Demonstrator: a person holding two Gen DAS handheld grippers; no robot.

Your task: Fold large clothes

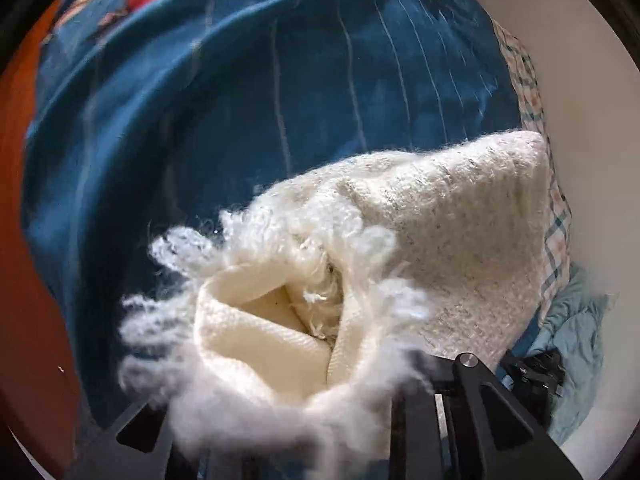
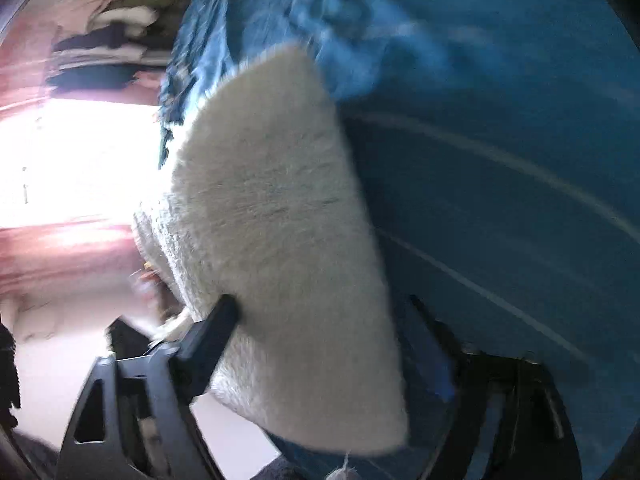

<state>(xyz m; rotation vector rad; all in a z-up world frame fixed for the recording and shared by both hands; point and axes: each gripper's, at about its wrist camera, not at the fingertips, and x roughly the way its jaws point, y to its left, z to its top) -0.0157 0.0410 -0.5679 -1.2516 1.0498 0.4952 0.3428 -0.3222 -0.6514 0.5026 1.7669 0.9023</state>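
A fluffy cream-white garment (image 1: 440,240) with a fringed woven edge lies over a blue blanket (image 1: 240,100) on the bed. My left gripper (image 1: 292,432) is shut on the bunched fringed edge of the garment, which hides most of its fingers. In the right wrist view the same white garment (image 2: 280,240) hangs as a flat panel between my right gripper's fingers (image 2: 208,340). My right gripper (image 2: 320,360) is shut on it. The right view is blurred by motion.
A checked pillow (image 1: 536,128) and a light blue cloth (image 1: 576,340) lie by the white wall at the right. A stack of folded clothes (image 2: 108,40) sits on shelves at the far left. An orange wooden edge (image 1: 16,200) borders the bed.
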